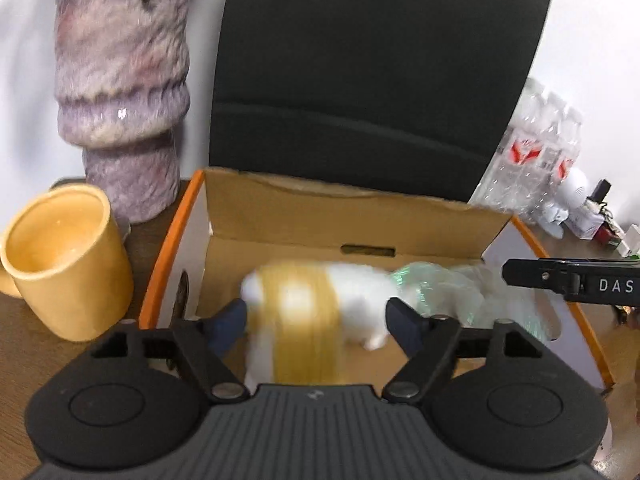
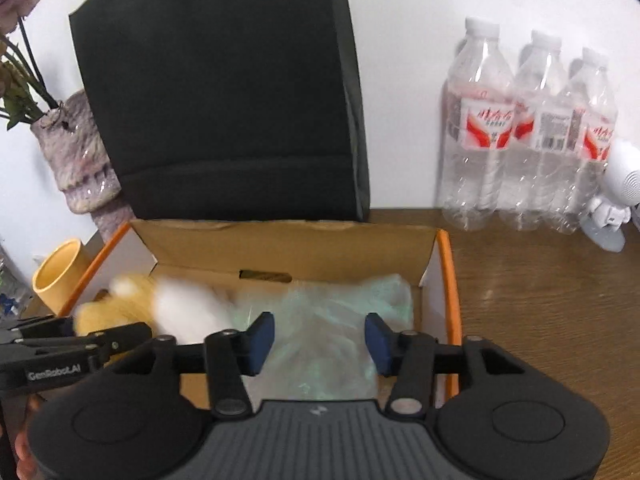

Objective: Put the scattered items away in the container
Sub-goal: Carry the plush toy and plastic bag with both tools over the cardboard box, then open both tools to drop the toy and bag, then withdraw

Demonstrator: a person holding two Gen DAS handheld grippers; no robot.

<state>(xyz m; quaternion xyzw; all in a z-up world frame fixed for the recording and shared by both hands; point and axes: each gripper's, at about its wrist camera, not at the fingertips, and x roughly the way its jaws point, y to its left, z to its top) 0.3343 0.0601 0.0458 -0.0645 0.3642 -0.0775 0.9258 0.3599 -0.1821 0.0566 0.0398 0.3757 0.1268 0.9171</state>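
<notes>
1. Left gripper (image 1: 316,320): jaws standing wide, gripping nothing; blurred plush (image 1: 312,308) is dropping between them into the box (image 1: 168,256).
2. Right gripper (image 2: 320,340): jaws apart, empty, over the bag (image 2: 344,320) lying inside.
3. Risk: plush is likely tumbling; could catch a finger on withdrawal.

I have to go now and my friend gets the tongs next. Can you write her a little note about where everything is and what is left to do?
Left tongs: open over the cardboard box, holding nothing.
Right tongs: open over the same box, holding nothing.
Yellow-and-white plush toy: blurry, inside the box on its left side.
Clear greenish plastic bag: inside the box on its right side.
Done: both of those are in the box.
Left: no other loose item is plainly waiting in these views. Check the table around the box before you stop.
</notes>
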